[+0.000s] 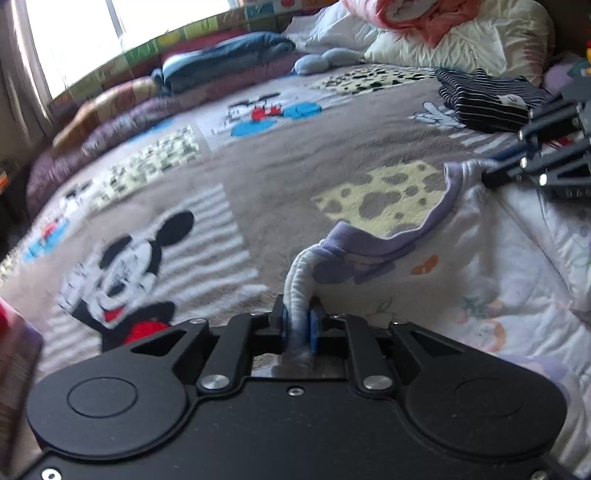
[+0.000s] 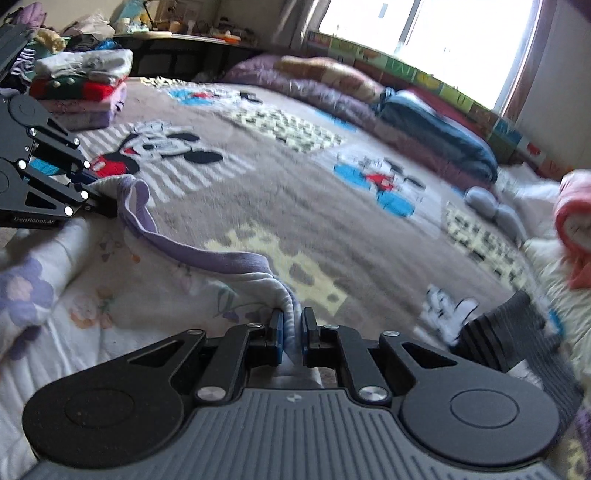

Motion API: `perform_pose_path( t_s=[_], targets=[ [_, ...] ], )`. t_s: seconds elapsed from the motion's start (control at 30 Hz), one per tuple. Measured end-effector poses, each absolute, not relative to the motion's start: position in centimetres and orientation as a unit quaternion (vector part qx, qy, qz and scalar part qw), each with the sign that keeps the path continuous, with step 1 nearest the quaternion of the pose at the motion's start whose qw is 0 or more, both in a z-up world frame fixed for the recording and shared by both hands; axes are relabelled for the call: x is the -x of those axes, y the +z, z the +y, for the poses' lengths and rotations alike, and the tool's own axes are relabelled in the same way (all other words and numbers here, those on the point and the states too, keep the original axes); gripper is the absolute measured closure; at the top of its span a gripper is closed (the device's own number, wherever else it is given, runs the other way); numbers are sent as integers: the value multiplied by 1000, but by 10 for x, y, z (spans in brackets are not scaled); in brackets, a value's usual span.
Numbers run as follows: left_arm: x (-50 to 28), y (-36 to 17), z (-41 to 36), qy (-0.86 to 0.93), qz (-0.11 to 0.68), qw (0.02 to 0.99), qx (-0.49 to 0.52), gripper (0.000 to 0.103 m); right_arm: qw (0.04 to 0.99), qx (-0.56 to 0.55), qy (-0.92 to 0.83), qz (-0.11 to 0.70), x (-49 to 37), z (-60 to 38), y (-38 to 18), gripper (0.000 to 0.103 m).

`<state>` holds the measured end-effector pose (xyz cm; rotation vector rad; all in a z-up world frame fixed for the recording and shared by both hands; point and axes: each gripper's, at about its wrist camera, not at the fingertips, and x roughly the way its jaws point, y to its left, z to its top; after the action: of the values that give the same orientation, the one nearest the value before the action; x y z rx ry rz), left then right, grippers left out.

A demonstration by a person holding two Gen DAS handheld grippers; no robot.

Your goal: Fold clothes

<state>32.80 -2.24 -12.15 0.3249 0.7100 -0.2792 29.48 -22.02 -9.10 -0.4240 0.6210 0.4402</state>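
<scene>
A white floral garment (image 1: 480,266) with a purple neckband (image 1: 376,247) hangs between both grippers above the Mickey Mouse blanket (image 1: 184,206). My left gripper (image 1: 298,325) is shut on one end of its top edge. My right gripper (image 1: 487,173) is shut on the other end, at the right of the left wrist view. In the right wrist view the right gripper (image 2: 292,332) pinches the garment (image 2: 110,295) and the left gripper (image 2: 99,192) holds the far end of the neckband (image 2: 207,254).
A folded dark striped garment (image 1: 484,99) lies on the blanket. A stack of folded clothes (image 2: 81,85) sits at the far left of the right wrist view. Pillows and a pink cloth (image 1: 436,22) lie at the bed head. Rolled quilts (image 1: 110,118) line the window side.
</scene>
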Motion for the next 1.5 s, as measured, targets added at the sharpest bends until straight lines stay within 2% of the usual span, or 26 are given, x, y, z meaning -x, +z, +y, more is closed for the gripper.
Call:
perform_pose_path(
  t_s=[0.13,0.2,0.23,0.27,0.33,0.47,0.6,0.67,0.73,0.77,1.07,1.17,1.5],
  targets=[
    [-345,-128,-9,-153,373,909,-101,84,902,152,220,338,-316,-229,-110,91],
    [-357,-130,3,-155,392,905,-55,70,899,108,227,360,-327,-237,-119,90],
    [-364,-132,13,-153,403,902,-24,58,897,82,229,369,-333,-243,-123,88],
    [-370,-135,22,-156,411,898,12,57,896,60,229,375,-337,-248,-126,86],
    [-375,-137,33,-161,419,892,57,56,894,7,231,384,-343,-261,-131,83],
    [-374,-134,27,-143,423,893,56,56,885,-89,243,387,-349,-284,-143,83],
    [-376,-131,40,-114,432,885,130,56,866,-202,240,389,-353,-311,-153,83],
    [-370,-123,38,-102,430,887,135,51,862,-252,218,383,-349,-325,-154,82],
    [-357,-112,38,-88,414,897,129,42,868,-273,180,373,-342,-336,-147,77],
    [-350,-108,39,-81,407,901,126,41,872,-275,169,367,-337,-342,-142,76],
    [-271,-93,62,-48,393,897,196,40,885,-310,150,314,-245,-380,-108,62],
    [-236,-93,64,-43,394,891,221,40,876,-342,146,305,-207,-382,-111,55],
    [-122,-108,63,-59,393,860,319,40,835,-449,107,298,-97,-378,-138,46]
  ],
)
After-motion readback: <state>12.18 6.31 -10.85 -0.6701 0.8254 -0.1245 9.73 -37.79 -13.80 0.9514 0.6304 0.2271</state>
